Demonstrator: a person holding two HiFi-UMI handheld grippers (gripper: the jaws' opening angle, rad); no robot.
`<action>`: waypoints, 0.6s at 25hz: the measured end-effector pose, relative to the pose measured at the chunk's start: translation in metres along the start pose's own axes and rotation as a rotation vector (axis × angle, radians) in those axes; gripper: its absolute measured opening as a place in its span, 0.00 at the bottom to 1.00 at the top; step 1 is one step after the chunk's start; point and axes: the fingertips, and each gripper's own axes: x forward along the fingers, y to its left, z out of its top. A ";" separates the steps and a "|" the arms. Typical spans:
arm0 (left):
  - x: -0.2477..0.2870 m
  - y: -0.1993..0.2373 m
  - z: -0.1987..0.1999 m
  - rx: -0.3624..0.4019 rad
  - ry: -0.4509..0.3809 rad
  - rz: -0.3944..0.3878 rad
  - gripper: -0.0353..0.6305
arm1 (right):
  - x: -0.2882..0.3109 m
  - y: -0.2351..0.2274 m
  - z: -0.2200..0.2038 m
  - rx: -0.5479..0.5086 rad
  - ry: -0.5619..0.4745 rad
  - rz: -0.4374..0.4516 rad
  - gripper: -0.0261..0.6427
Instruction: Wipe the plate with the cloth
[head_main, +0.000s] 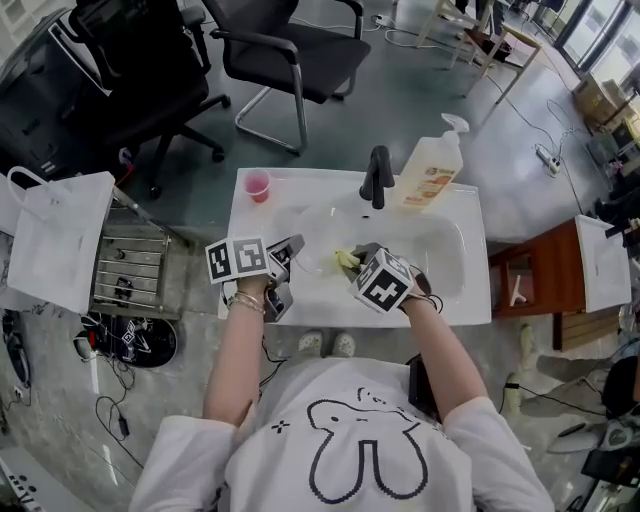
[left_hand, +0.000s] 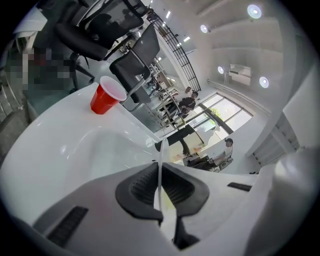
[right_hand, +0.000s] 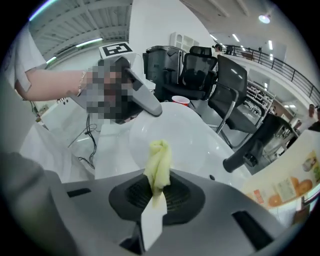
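Note:
Over the white sink my left gripper is shut on the rim of a clear round plate. In the left gripper view that plate shows edge-on as a thin line between the gripper's pads. My right gripper is shut on a bunched yellow cloth, just right of the plate. In the right gripper view the cloth sticks up from the gripper, close in front of the plate's face, and the left gripper grips the plate's far rim.
A black faucet and a soap pump bottle stand at the sink's back edge, and a red cup at its back left corner. A metal rack and white bag are to the left, office chairs behind.

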 end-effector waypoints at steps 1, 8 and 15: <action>0.001 -0.001 -0.001 0.027 0.011 0.009 0.08 | -0.001 0.001 -0.002 -0.003 0.005 0.012 0.11; 0.004 -0.003 -0.008 0.118 0.047 0.041 0.08 | -0.020 -0.035 0.018 0.062 -0.134 -0.060 0.11; 0.004 -0.015 -0.013 0.137 0.049 0.027 0.08 | -0.017 -0.070 0.055 0.193 -0.255 -0.098 0.11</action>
